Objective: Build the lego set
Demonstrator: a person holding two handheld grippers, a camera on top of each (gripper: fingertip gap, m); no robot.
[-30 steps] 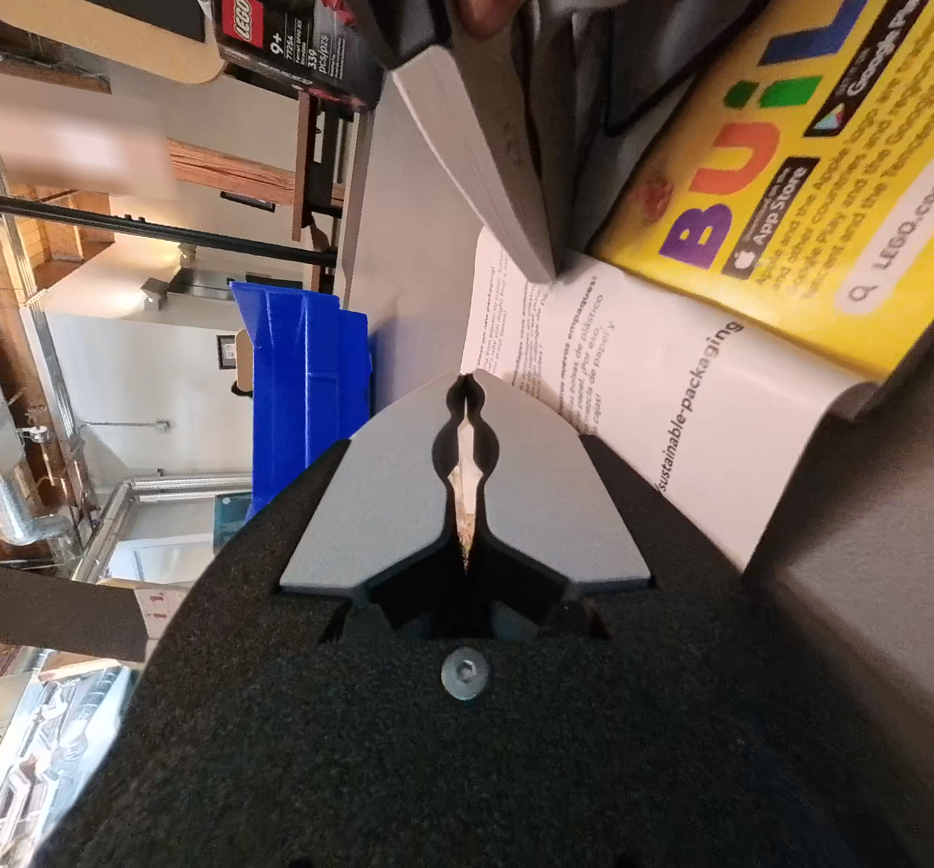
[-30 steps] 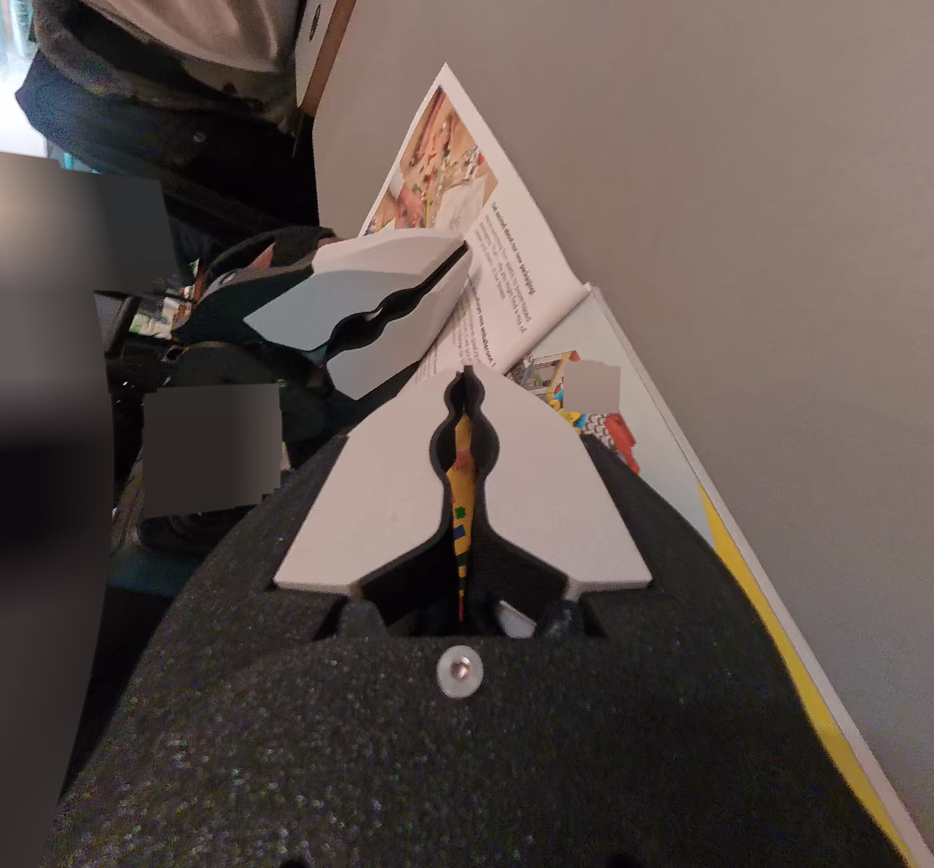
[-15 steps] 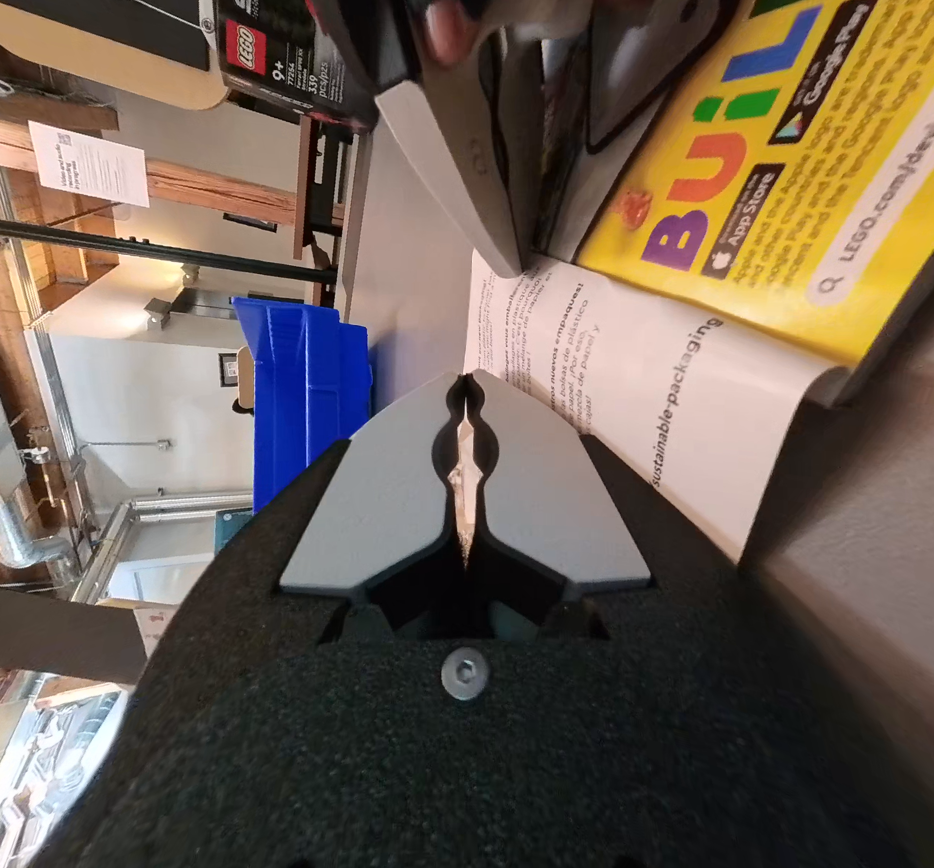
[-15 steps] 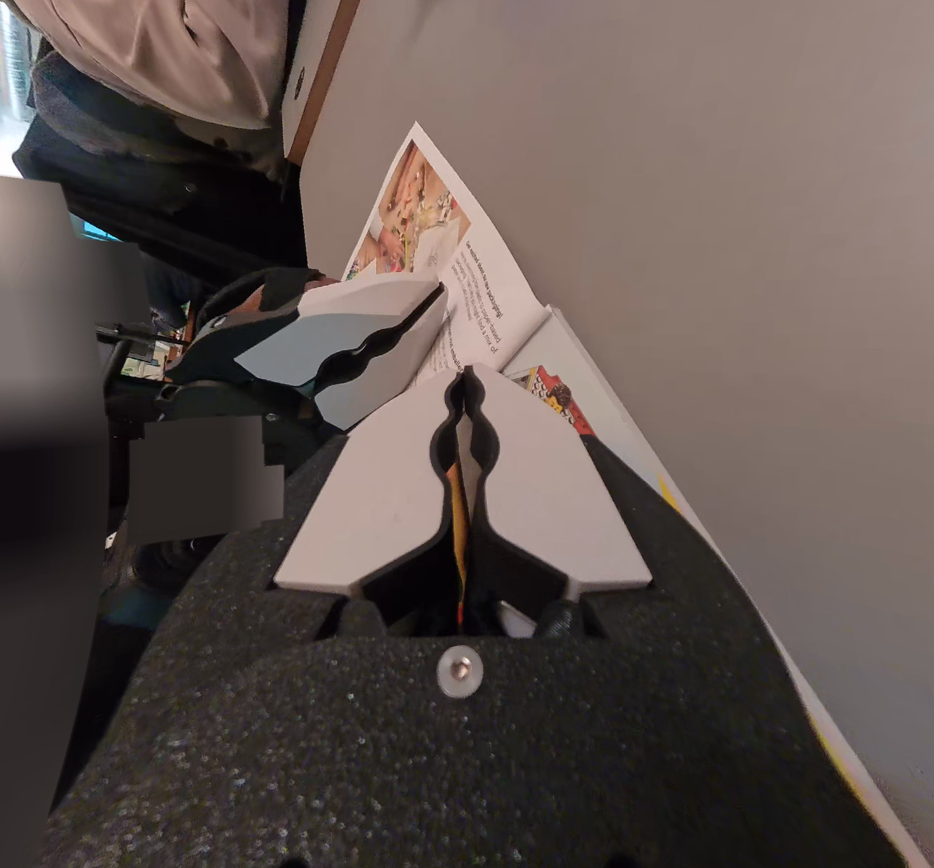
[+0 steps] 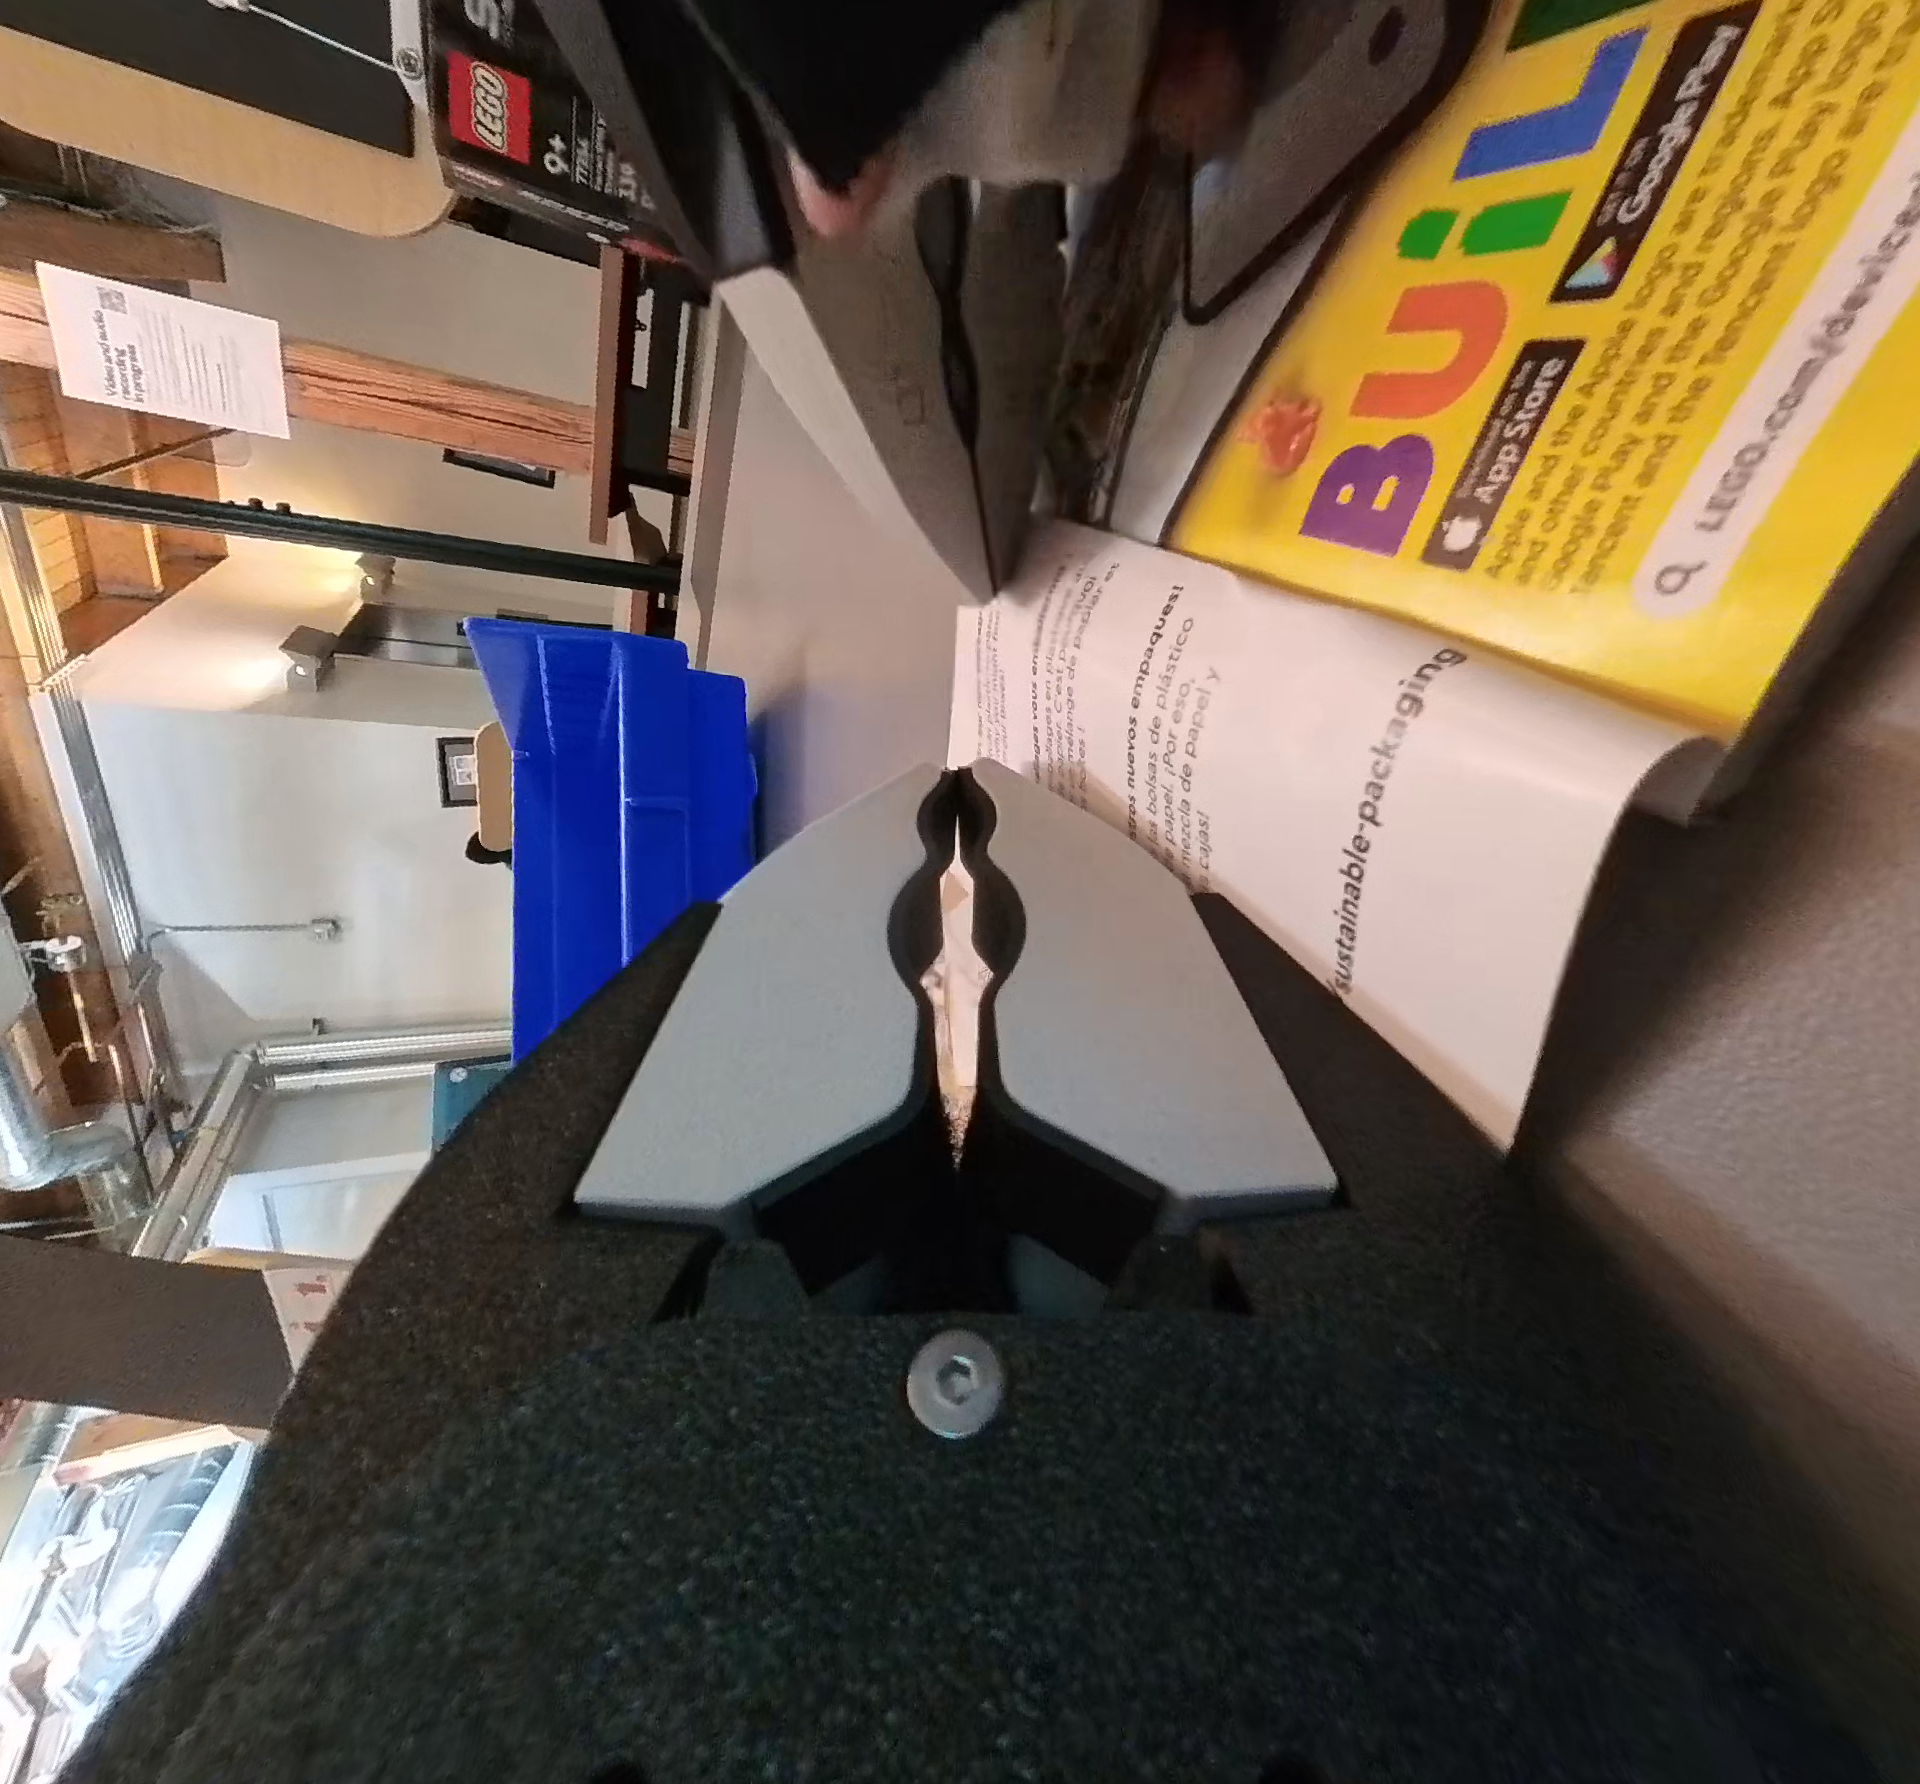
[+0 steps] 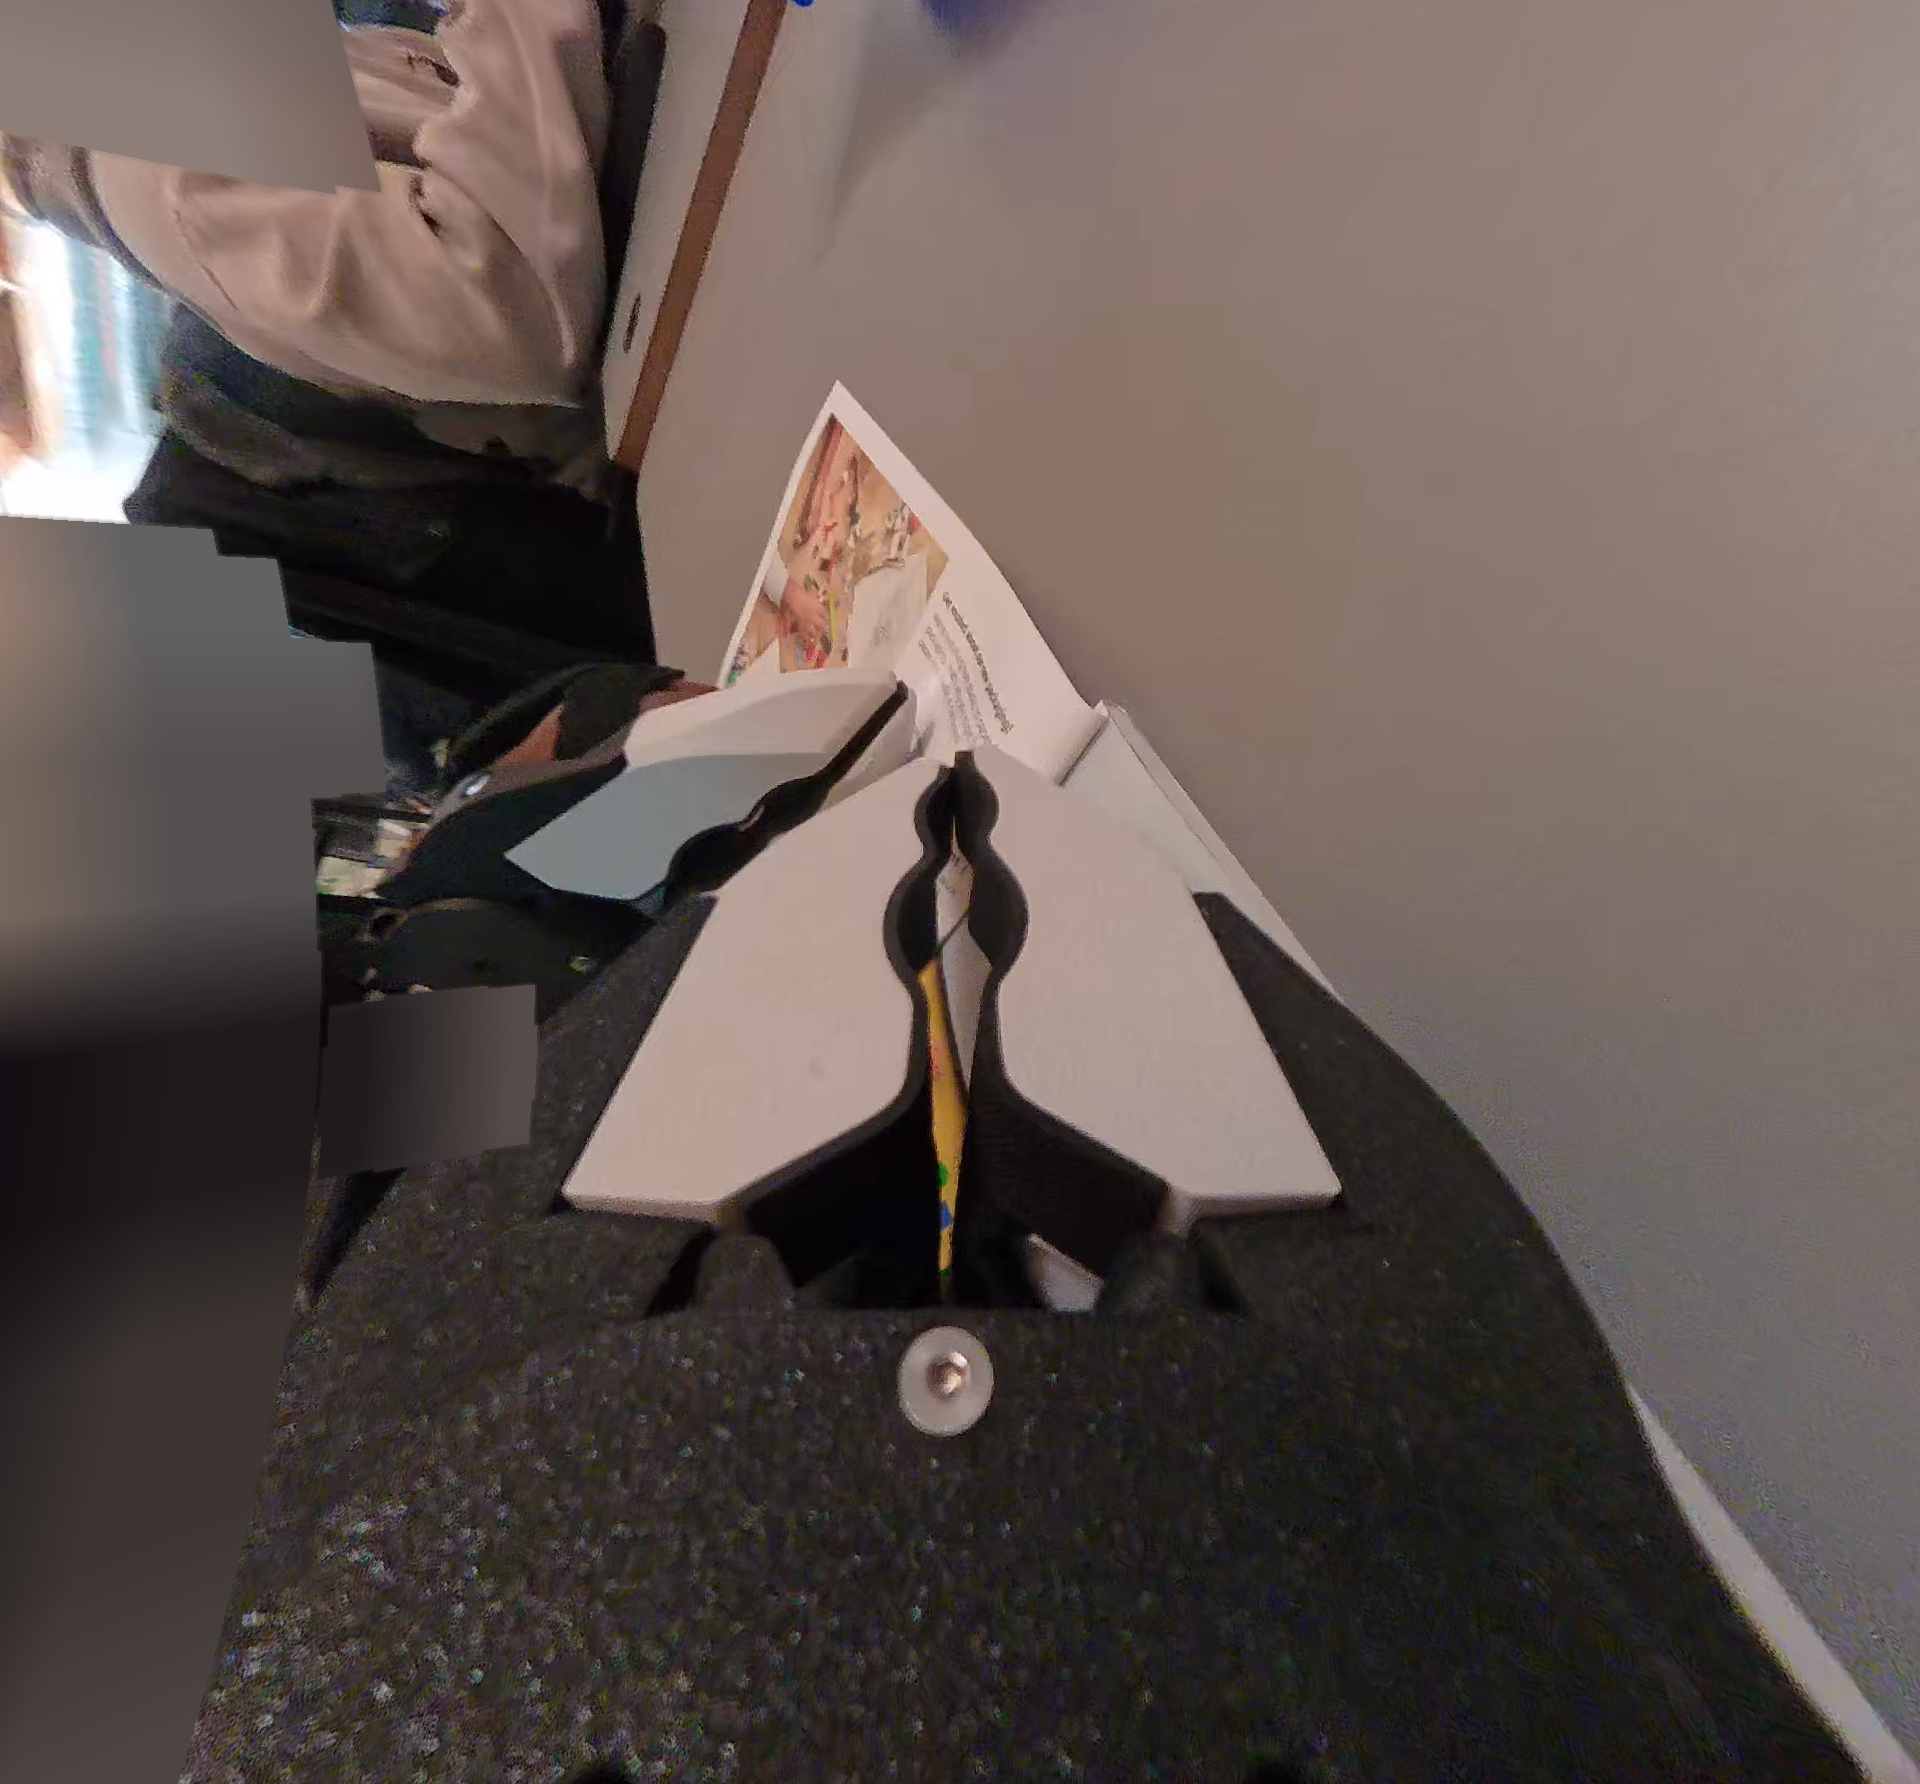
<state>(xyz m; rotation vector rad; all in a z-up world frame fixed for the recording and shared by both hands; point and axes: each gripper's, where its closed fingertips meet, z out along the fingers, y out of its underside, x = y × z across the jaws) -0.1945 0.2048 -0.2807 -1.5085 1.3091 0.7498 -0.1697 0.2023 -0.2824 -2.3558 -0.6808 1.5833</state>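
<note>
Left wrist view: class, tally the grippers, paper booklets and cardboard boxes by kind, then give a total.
Black grippers with grey jaws: 2 (left gripper, right gripper)
Open white-and-yellow paper booklet: 1
Black cardboard box: 1
Total: 4

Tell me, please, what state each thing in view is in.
left claw: shut on the edge of the white page.
right claw: shut on a yellow sheet of the booklet.
booklet: open, on the grey table.
page: lifted and curling.
bin: on the table, contents hidden.
</note>
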